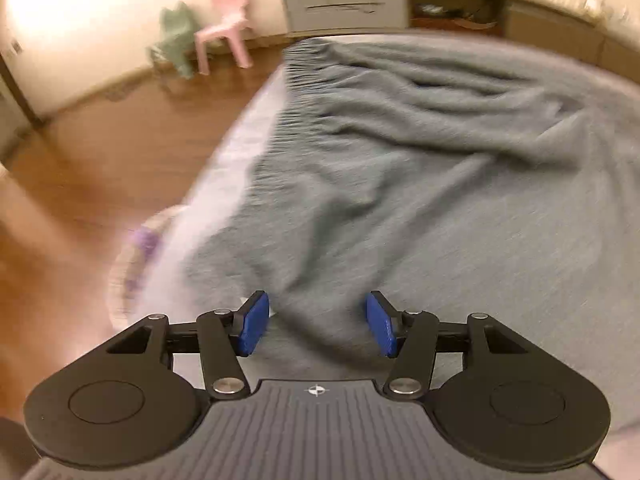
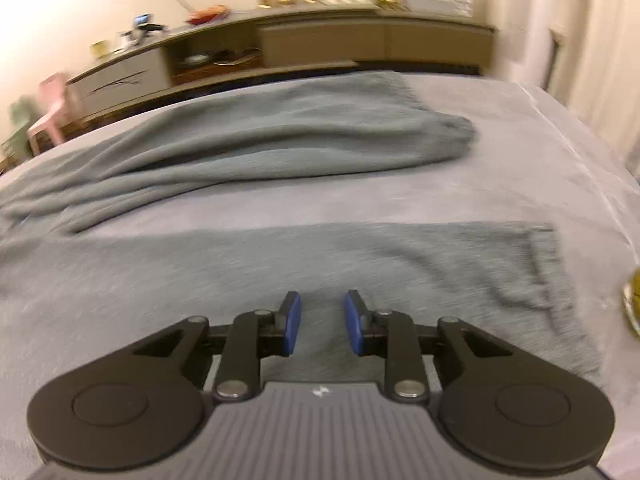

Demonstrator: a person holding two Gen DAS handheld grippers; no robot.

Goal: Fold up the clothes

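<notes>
- Wooden floor [image 1: 80, 152] borders a bed [image 2: 500, 152] under a pale grey cover, with a long sideboard [image 2: 320, 40] and a pink chair [image 1: 226, 24] by the far wall.
- Grey trousers [image 1: 400, 140] lie spread and creased on the bed, waistband toward the floor side.
- Left claw [image 1: 316, 326] stands well apart over the cloth, gripping nothing.
- Right claw [image 2: 322, 322] is narrowly open above a trouser leg, empty.

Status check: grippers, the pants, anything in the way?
Left gripper open, right gripper open, both empty. Grey pants unfolded, rumpled on bed. Nothing in the way.
</notes>
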